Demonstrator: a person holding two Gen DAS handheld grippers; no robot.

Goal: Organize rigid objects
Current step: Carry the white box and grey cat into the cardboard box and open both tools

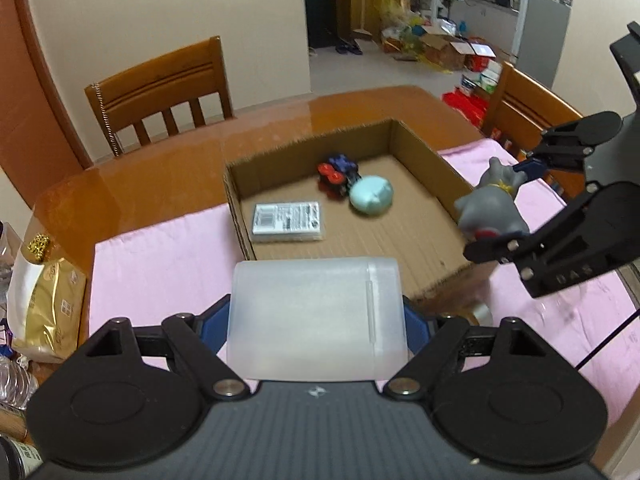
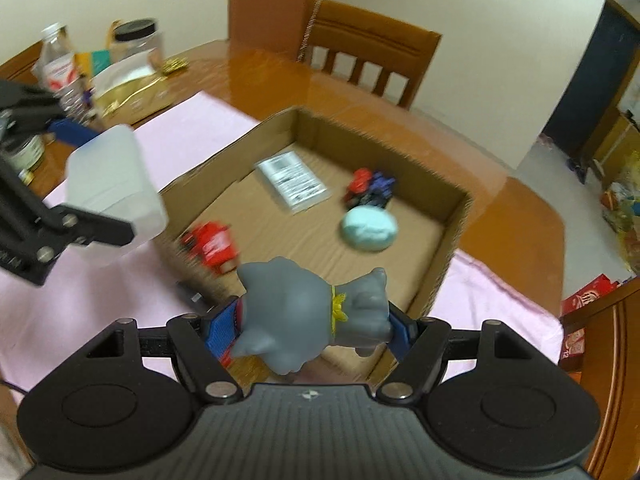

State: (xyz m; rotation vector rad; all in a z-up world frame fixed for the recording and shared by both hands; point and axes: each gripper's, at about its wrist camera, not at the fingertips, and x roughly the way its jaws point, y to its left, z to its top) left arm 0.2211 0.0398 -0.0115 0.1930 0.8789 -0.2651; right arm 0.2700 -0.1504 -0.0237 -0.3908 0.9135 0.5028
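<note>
My left gripper (image 1: 316, 320) is shut on a frosted white plastic box (image 1: 312, 316) and holds it above the near edge of an open cardboard box (image 1: 424, 148). My right gripper (image 2: 312, 320) is shut on a grey toy figure (image 2: 312, 312) with a yellow collar, over the cardboard box's (image 2: 452, 236) near wall. Inside the cardboard box lie a white labelled pack (image 1: 288, 222), a red-and-blue toy car (image 1: 338, 174), and a pale blue round object (image 1: 371, 200). The right wrist view also shows a red toy (image 2: 212, 244) inside, and the plastic box (image 2: 116, 192) in the left gripper.
A pink cloth (image 1: 160, 260) covers the wooden table (image 1: 160, 160). A gold bag (image 1: 48, 304), bottles and a jar (image 2: 138, 40) stand at the table's left. Wooden chairs (image 1: 160, 92) stand at the far side and right.
</note>
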